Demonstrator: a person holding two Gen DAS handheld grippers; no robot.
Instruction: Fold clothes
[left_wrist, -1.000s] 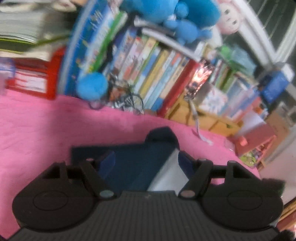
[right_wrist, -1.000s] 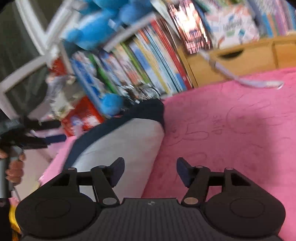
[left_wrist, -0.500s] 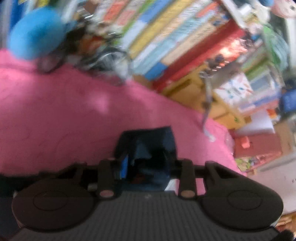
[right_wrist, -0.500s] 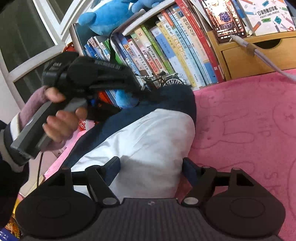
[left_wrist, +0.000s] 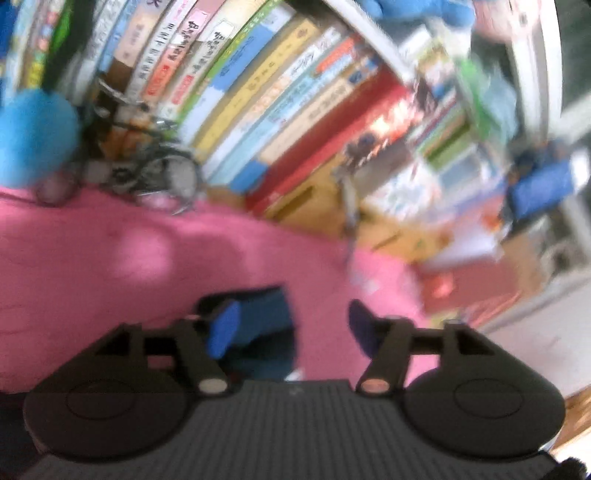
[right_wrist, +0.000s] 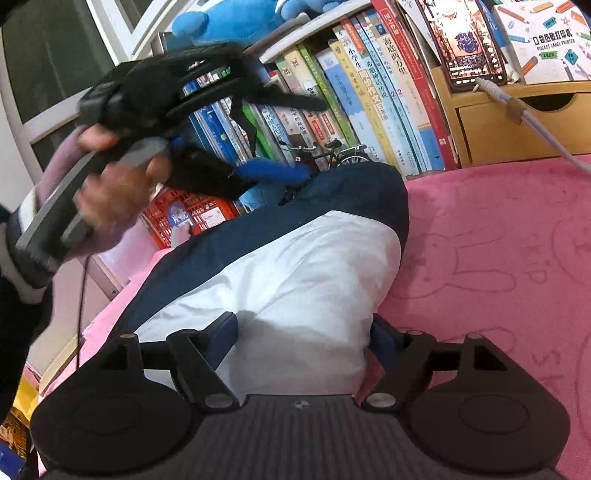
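Blurring left wrist view; garment (right_wrist: 295, 273) near end hidden (under right gripper (right_wrist: 303, 339)).

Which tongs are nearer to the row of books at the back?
Left. The left tongs hang over the far navy end of the garment, beside the books. The right tongs straddle its near white end; both are opening.

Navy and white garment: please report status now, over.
Left gripper jaws opening, navy cloth between, not pinched. Right gripper jaws opening astride garment on pink blanket. Nothing in the way.
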